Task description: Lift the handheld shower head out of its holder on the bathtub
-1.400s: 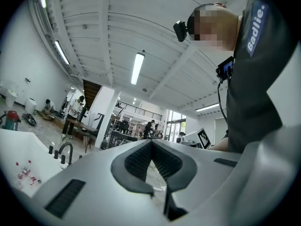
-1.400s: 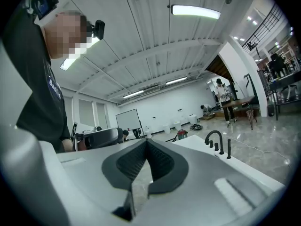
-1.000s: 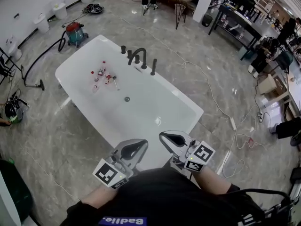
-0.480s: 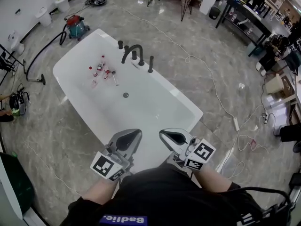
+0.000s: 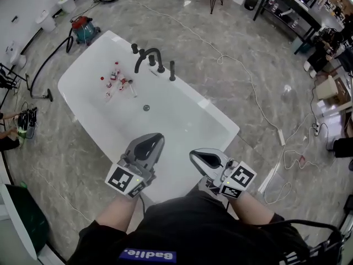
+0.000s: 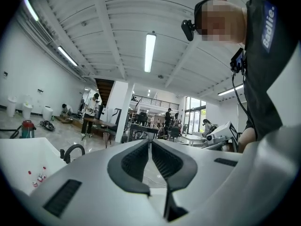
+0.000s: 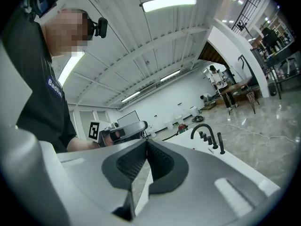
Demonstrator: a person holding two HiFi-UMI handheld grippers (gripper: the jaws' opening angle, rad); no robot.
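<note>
The white bathtub point(image 5: 212, 128) lies ahead in the head view. On its far rim stand a black arched faucet point(image 5: 148, 58) and black knobs. The handheld shower head point(image 5: 172, 70) is the slim black upright rod at the right end of that row, sitting in its holder; it shows too in the right gripper view point(image 7: 221, 142). My left gripper point(image 5: 156, 138) is shut and empty over the tub's near end. My right gripper point(image 5: 194, 155) is shut and empty beside it, at the near rim. Both are far from the shower head. The left gripper view catches the faucet point(image 6: 73, 152) at the left.
Small red and white bottles point(image 5: 116, 79) lie in the tub near the drain point(image 5: 146, 107). A vacuum cleaner point(image 5: 85, 29) with a black hose stands beyond the tub's left end. Cables point(image 5: 259, 104) trail over the marble floor at right. Tables and people fill the background.
Both grippers have moved forward toward the tub, the left one now over its near end. Tub and faucet have shifted left in the head view. Jaws stay shut.
</note>
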